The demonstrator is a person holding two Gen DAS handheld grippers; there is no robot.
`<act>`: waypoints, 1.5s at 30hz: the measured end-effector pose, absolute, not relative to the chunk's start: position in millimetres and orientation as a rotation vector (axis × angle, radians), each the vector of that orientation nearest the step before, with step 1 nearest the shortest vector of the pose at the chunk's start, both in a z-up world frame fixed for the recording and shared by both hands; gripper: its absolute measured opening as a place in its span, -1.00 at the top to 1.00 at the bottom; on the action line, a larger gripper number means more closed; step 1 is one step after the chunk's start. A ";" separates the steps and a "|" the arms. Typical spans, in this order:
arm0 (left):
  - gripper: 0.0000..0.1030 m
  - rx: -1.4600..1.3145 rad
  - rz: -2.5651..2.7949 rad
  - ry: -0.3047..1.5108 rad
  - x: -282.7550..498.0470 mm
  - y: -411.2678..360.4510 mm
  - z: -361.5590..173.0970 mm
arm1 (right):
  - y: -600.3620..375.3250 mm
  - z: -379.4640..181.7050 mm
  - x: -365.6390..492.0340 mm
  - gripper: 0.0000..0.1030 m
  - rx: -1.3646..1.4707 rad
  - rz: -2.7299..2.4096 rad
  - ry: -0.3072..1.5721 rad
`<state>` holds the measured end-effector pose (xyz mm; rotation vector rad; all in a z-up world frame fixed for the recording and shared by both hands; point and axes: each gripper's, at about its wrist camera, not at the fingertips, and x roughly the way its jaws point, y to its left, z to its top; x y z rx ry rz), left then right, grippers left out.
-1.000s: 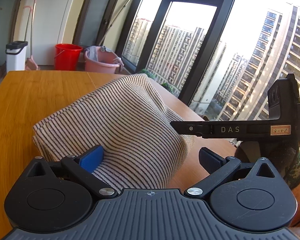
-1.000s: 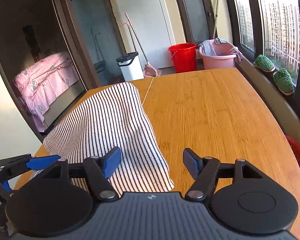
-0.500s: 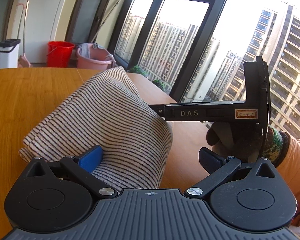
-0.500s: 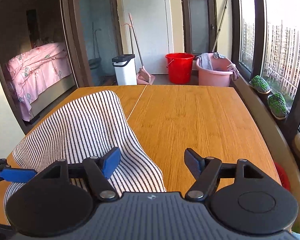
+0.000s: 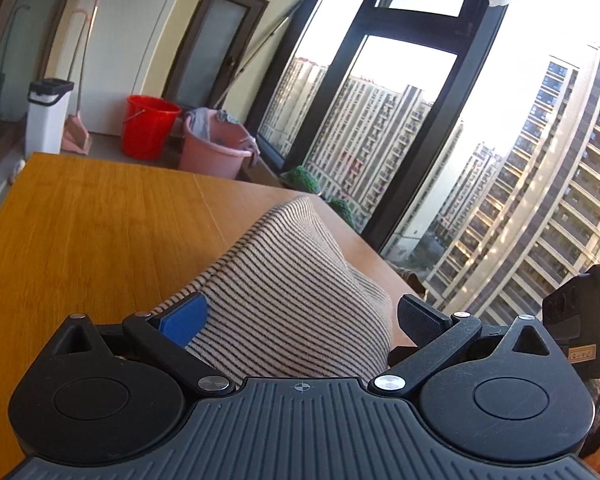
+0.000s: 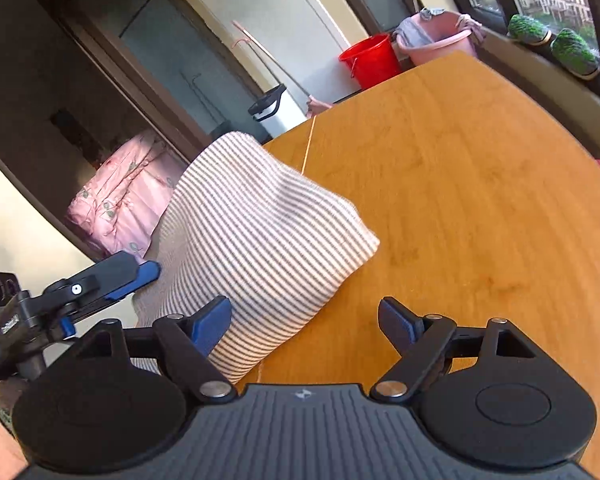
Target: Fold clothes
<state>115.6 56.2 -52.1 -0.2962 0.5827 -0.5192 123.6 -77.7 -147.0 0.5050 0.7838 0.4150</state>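
Gripper on the left (image 5: pixel 300 316) has its 2 fingers spread wide apart, with the striped cloth (image 5: pixel 296 292) bulging up in the gap between them. Its blue pad (image 5: pixel 184 318) lies against the cloth's left side, while the black pad (image 5: pixel 420 320) on the other finger stands clear of the fabric, so nothing is clamped. The cloth rises in a folded, tent-like hump near the right side of the wooden tabletop (image 5: pixel 92 232). Beyond the tabletop, from left to right, stand a white bin (image 5: pixel 46 116), a red bucket (image 5: pixel 148 126) and a pink basin (image 5: pixel 216 148) with laundry in it, then tall windows (image 5: pixel 400 128) looking onto apartment blocks. At the far right edge of this view part of the other tool shows in dark outline.

From the right wrist view, the left gripper appears at the lower left, just beside the cloth's edge. The right gripper (image 6: pixel 304 322) is likewise spread open: its left finger (image 6: pixel 210 322) touches the cloth's near corner, and its right finger (image 6: pixel 398 322) hangs over bare wood. The cloth lies over the tabletop's left edge, with a pink bed (image 6: pixel 120 192) visible behind it in the next room. 2 green slippers (image 6: pixel 552 44) sit on the sill at the far right.
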 end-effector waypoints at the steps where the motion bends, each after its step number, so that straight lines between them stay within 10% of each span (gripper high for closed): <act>1: -1.00 -0.300 -0.515 0.588 117.5 57.7 -53.6 | -72.5 -148.2 125.0 -0.59 0.497 0.420 0.783; 33: -1.00 -0.258 -0.379 0.542 143.4 83.0 -20.7 | -47.8 -121.3 181.2 -0.86 0.196 0.286 0.683; 36: -0.74 -0.288 -0.446 0.610 186.8 75.5 -24.9 | -49.6 -121.3 177.7 -0.86 0.207 0.286 0.684; 38: -0.10 -0.300 -0.476 0.640 202.6 69.3 -32.1 | -49.6 -121.0 177.7 -0.86 0.211 0.285 0.682; 40: 0.14 -0.290 -0.463 0.635 209.8 65.9 -38.0 | -50.3 -120.3 175.6 -0.86 0.207 0.288 0.675; 45: 0.16 -0.248 -0.400 0.649 201.4 87.7 -57.8 | -61.3 -122.0 169.2 -0.87 0.273 0.341 0.658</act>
